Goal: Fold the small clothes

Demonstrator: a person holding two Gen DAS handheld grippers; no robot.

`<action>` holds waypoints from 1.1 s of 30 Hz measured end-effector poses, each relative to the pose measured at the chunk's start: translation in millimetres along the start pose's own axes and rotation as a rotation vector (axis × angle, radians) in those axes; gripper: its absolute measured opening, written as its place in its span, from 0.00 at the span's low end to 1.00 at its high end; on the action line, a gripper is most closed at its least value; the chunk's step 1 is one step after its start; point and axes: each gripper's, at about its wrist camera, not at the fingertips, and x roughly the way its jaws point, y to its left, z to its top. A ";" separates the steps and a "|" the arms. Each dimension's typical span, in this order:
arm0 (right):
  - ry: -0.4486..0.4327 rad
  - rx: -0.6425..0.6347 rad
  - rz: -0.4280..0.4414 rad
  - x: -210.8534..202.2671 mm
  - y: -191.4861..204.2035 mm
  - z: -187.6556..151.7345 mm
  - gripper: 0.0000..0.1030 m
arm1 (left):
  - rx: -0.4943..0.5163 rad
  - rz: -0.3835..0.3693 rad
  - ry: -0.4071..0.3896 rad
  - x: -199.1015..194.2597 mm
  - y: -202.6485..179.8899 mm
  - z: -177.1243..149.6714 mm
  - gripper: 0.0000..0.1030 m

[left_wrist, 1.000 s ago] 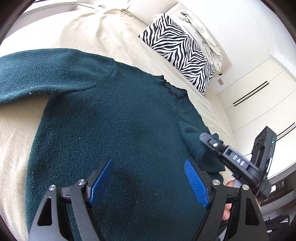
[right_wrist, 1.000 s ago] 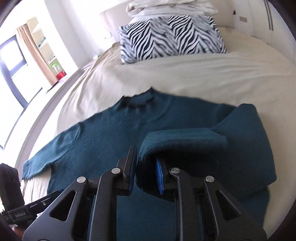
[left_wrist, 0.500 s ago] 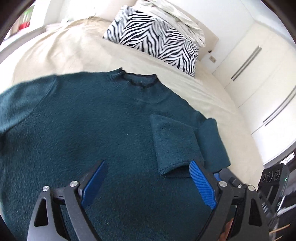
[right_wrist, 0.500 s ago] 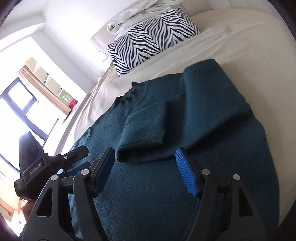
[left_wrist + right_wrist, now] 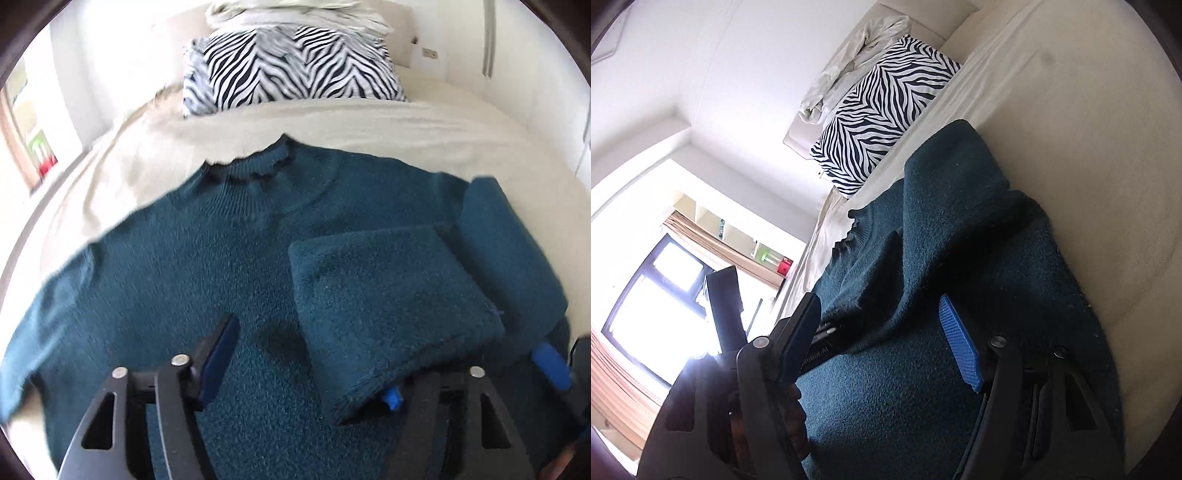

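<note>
At the bottom of the left wrist view, the left gripper [image 5: 306, 369] hangs over the dark teal knitted sweater [image 5: 207, 266], its blue-padded jaws apart but closing. The left pad stands clear of the cloth; the right pad is mostly hidden under the cuff edge of the folded-in sleeve [image 5: 388, 295], so whether it presses the knit cannot be told. At the lower right edge another blue pad and a black frame peek in.

In the right wrist view the right gripper [image 5: 882, 339] fills the lower frame, jaws spread and narrowing slightly, with only the sweater's [image 5: 923, 369] body lying below the gap and nothing pinched. A hand [image 5: 790, 417] shows dimly behind the lower left frame.

The sweater lies flat on the cream bedsheet [image 5: 369, 125], collar toward the top of the left view, one sleeve folded across its chest at centre right, the other stretching to the left edge. Beyond the collar sits a black-and-white zebra-striped pillow [image 5: 291, 70], with a crumpled pale blanket [image 5: 295, 9] on top of it. A bright window [image 5: 646, 306] fills the right view's left side.
</note>
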 end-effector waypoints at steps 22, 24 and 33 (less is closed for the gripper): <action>-0.010 -0.014 0.019 1.3 4.5 3.3 0.64 | -0.677 -0.403 -0.027 -7.2 134.7 -19.2 0.62; -0.013 -0.007 0.032 0.1 3.8 4.5 0.65 | -0.673 -0.385 -0.016 -4.8 139.7 -16.4 0.47; 0.013 0.105 0.098 -9.3 5.3 15.6 0.66 | -0.615 -0.319 -0.047 -14.6 154.9 -43.6 0.11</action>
